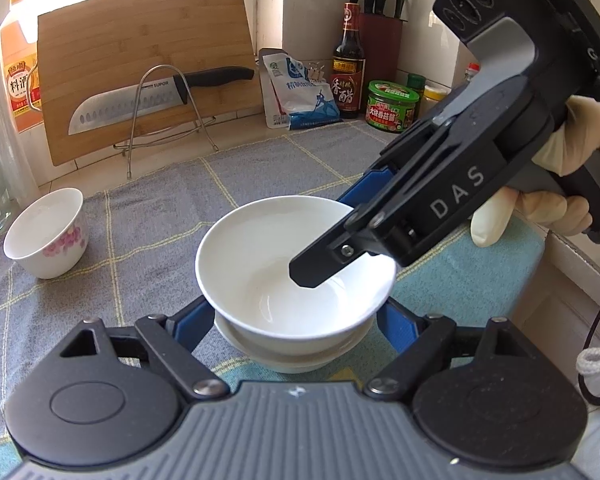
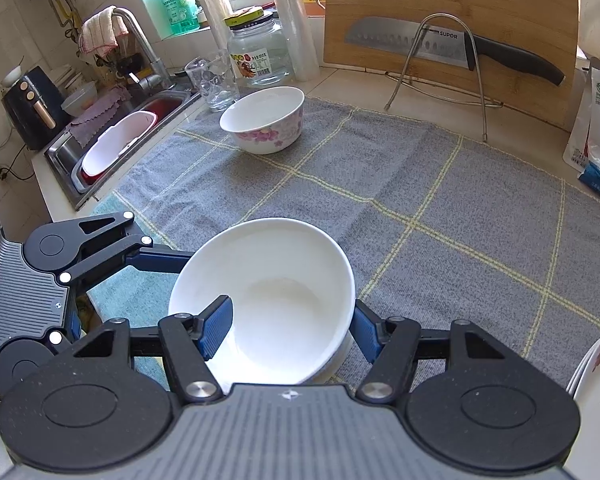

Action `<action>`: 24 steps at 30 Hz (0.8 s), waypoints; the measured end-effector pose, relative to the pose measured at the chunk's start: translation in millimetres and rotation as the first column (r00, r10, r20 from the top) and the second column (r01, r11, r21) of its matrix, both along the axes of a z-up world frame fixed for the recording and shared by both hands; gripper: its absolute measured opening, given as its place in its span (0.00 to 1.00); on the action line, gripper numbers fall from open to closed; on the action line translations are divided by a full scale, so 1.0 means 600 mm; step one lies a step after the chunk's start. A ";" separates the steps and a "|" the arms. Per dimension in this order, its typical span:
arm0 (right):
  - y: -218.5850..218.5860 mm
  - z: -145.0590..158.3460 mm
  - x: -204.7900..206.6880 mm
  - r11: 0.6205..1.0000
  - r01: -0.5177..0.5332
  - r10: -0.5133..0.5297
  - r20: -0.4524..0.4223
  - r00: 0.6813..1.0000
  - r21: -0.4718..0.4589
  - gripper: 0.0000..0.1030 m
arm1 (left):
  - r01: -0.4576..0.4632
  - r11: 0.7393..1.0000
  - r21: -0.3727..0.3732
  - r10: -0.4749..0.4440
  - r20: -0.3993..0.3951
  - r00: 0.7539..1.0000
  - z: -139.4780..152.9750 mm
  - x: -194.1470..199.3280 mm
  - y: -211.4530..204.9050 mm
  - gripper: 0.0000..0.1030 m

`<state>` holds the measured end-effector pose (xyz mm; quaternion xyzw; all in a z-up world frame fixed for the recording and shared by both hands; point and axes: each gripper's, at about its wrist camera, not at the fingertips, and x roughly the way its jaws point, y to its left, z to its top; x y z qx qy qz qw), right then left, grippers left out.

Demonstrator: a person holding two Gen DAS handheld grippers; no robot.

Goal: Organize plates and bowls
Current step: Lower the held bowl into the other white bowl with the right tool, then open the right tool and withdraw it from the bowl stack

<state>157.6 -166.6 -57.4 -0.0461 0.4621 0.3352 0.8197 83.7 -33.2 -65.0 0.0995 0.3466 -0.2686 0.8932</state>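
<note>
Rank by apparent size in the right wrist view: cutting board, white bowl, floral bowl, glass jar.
1. Cutting board, cropped at the top.
2. White bowl, close to the camera, so it looms.
3. Floral bowl and glass jar look about alike; unranked.

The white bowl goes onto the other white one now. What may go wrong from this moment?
1. The right claw holds the upper bowl by one side wall only, with one finger inside. The bowl may tilt or slip and strike the lower bowl.
2. The left claw flanks the lower bowl closely, so the upper rim may catch its fingers and seat crooked.
</note>
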 end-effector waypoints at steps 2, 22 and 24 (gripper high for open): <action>0.003 -0.002 0.001 1.000 -0.003 0.003 -0.001 1.000 -0.003 0.67 | -0.001 1.000 0.003 0.001 -0.004 1.000 -0.002 0.001 0.000 0.85; 0.006 -0.011 0.004 1.000 -0.004 0.004 0.000 1.000 -0.013 0.81 | 0.009 1.000 0.004 -0.009 -0.013 1.000 -0.011 0.007 0.002 0.88; 0.006 -0.005 0.003 1.000 -0.009 0.009 0.009 1.000 -0.002 0.86 | 0.014 1.000 0.004 -0.014 -0.012 1.000 -0.010 0.006 0.002 0.89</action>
